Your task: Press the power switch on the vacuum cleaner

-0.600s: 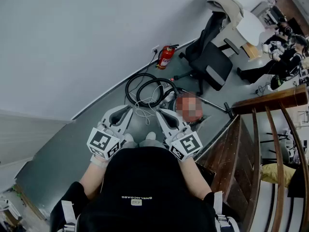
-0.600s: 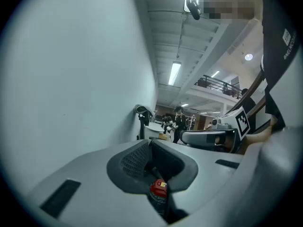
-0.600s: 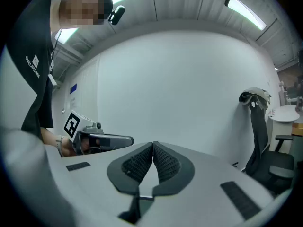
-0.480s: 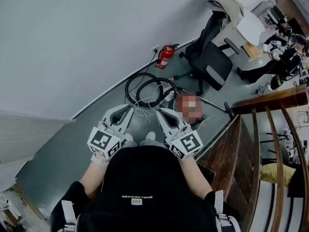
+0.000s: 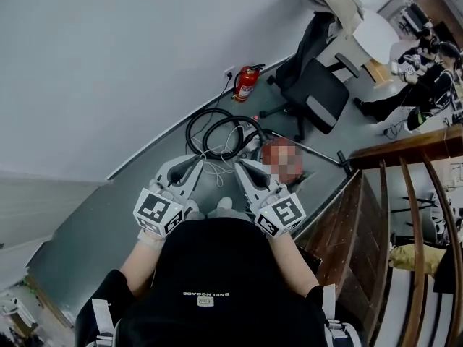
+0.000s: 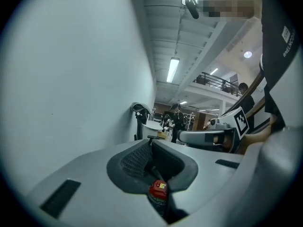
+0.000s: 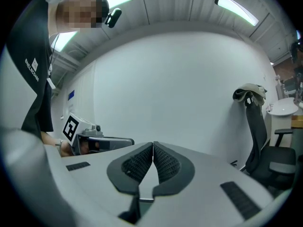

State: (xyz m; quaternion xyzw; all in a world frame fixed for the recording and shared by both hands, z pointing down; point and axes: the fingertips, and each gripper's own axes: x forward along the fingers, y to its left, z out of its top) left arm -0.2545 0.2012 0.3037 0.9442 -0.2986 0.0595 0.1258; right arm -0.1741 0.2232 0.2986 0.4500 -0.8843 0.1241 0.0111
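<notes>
The vacuum cleaner (image 5: 255, 144) lies on the grey floor ahead of me, its body partly under a mosaic patch. Its black hose (image 5: 215, 130) is coiled on the left, and its metal wand (image 5: 318, 152) runs off to the right. I cannot make out its power switch. My left gripper (image 5: 194, 163) is held at waist height, shut on nothing, and points at the hose coil. My right gripper (image 5: 239, 167) is beside it, also shut and empty, short of the vacuum body. In the gripper views the left gripper (image 6: 149, 144) and right gripper (image 7: 153, 146) have their pads touching.
A red fire extinguisher (image 5: 246, 84) stands by the white wall (image 5: 108, 63), and shows low between the left jaws as the extinguisher (image 6: 157, 189). A black office chair (image 5: 318, 96) stands to the right of it. A wooden stair railing (image 5: 405, 147) runs along my right. People sit at desks far right.
Both grippers stay shut and have hardly moved. The head view has shifted slightly, so the scene sits a little higher and further left.
</notes>
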